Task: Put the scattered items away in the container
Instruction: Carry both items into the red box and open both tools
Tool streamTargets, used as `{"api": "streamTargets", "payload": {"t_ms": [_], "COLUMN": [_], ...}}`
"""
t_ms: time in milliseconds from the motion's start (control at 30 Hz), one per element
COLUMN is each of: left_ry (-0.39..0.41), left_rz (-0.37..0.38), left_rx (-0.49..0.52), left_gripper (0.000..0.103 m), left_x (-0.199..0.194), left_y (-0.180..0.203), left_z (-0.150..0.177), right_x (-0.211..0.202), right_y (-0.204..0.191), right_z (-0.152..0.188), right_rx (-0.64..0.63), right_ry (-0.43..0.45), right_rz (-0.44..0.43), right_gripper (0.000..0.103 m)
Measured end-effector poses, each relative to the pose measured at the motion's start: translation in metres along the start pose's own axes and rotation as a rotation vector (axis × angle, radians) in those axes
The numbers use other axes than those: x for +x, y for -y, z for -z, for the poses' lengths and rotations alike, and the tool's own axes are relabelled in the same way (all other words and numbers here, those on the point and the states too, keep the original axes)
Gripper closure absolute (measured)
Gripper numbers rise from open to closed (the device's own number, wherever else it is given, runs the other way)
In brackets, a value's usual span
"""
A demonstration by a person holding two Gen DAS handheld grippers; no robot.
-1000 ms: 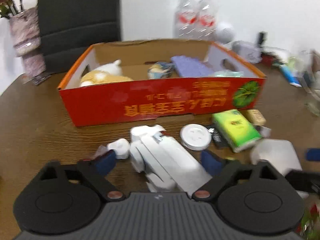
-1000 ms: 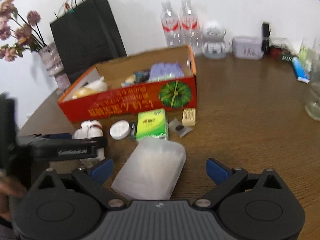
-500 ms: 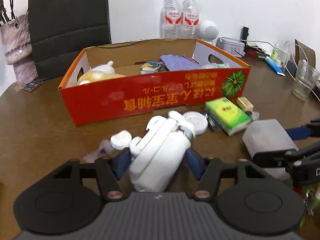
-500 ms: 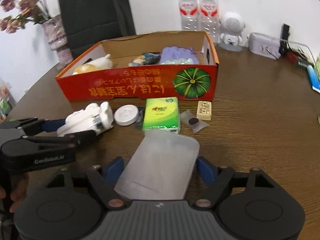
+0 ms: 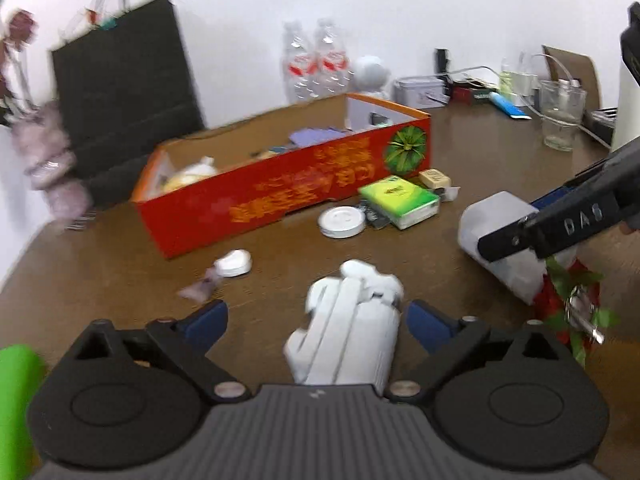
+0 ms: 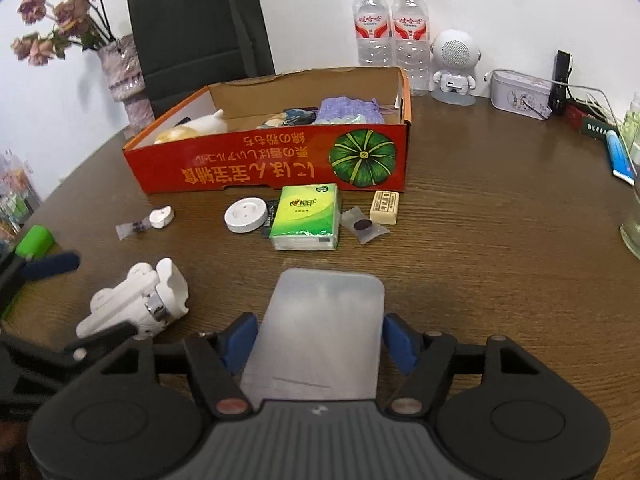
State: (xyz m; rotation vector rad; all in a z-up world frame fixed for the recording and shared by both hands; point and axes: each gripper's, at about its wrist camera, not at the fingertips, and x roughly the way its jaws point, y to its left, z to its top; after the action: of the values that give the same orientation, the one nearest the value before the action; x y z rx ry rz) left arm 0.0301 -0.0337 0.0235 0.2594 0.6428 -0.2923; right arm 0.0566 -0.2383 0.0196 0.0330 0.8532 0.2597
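The red cardboard box (image 6: 240,168) stands at mid-table and holds a cream plush, a purple cloth and small items. My right gripper (image 6: 320,334) is shut on a frosted plastic case (image 6: 320,332), also seen in the left wrist view (image 5: 500,232). My left gripper (image 5: 316,320) is open, its blue pads wide apart; a white toy robot (image 5: 352,328) lies between them on the table, touching neither pad, also seen in the right wrist view (image 6: 136,300). Before the box lie a green tissue pack (image 6: 306,216), a white round disc (image 6: 245,215), a wrapped candy (image 6: 364,225) and a beige block (image 6: 385,207).
A small white cap (image 6: 162,217) and a purple-wrapped candy (image 6: 130,228) lie left of the disc. A green tube (image 6: 34,240) lies at the left edge. Two water bottles (image 6: 390,40), a white speaker figure (image 6: 454,64), a tin (image 6: 520,94), a vase (image 6: 124,76) and a glass (image 5: 562,120) line the back.
My left gripper has opened and pulled back and left; the white toy robot now lies loose between its pads. My right gripper has closed onto the frosted case.
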Motion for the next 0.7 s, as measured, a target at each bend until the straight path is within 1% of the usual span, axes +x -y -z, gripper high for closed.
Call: {"api": "streamTargets", "payload": {"t_ms": [33, 67, 100, 133, 200, 300, 400, 467, 533, 600, 633, 700], "left_ry": [-0.048, -0.092, -0.121, -0.131, -0.119, -0.073, -0.019, 0.009, 0.020, 0.009, -0.003, -0.050], "left_rz": [0.023, 0.071, 0.085, 0.088, 0.088, 0.096, 0.103, 0.114, 0.103, 0.076, 0.058, 0.007], "left_rx": [-0.016, -0.033, -0.044, -0.046, -0.048, -0.135, -0.226, -0.287, -0.342, -0.376, -0.369, -0.368], "left_gripper": [0.028, 0.043, 0.048, 0.048, 0.049, 0.049, 0.049, 0.049, 0.049, 0.049, 0.049, 0.049], "left_x": [0.008, 0.014, 0.017, 0.019, 0.016, 0.007, -0.005, -0.007, 0.003, 0.026, 0.044, 0.086], "left_y": [-0.002, -0.003, -0.002, -0.001, -0.001, -0.012, -0.036, -0.053, -0.074, -0.092, -0.101, -0.115], "left_z": [-0.003, -0.006, -0.006, -0.006, -0.003, -0.002, -0.023, -0.053, -0.096, -0.145, -0.168, -0.203], "right_x": [0.001, 0.003, 0.004, 0.004, 0.002, -0.013, -0.038, -0.050, -0.051, -0.040, -0.028, 0.004], "right_y": [-0.002, -0.003, -0.004, -0.005, -0.005, -0.002, 0.002, 0.005, 0.011, 0.014, 0.014, 0.014], "right_z": [-0.001, -0.002, -0.002, -0.002, -0.002, -0.006, -0.026, -0.053, -0.094, -0.139, -0.163, -0.202], "right_rx": [-0.005, -0.010, -0.018, -0.025, -0.022, -0.001, 0.009, 0.002, 0.017, 0.034, 0.031, 0.033], "right_ry": [-0.001, -0.004, -0.004, -0.001, 0.002, 0.049, 0.141, 0.204, 0.254, 0.281, 0.279, 0.247], "right_rz": [0.001, 0.001, 0.003, 0.004, -0.001, -0.030, -0.071, -0.076, -0.088, -0.094, -0.081, -0.039], "right_gripper": [0.035, 0.036, 0.037, 0.037, 0.038, 0.039, 0.039, 0.038, 0.038, 0.038, 0.038, 0.038]}}
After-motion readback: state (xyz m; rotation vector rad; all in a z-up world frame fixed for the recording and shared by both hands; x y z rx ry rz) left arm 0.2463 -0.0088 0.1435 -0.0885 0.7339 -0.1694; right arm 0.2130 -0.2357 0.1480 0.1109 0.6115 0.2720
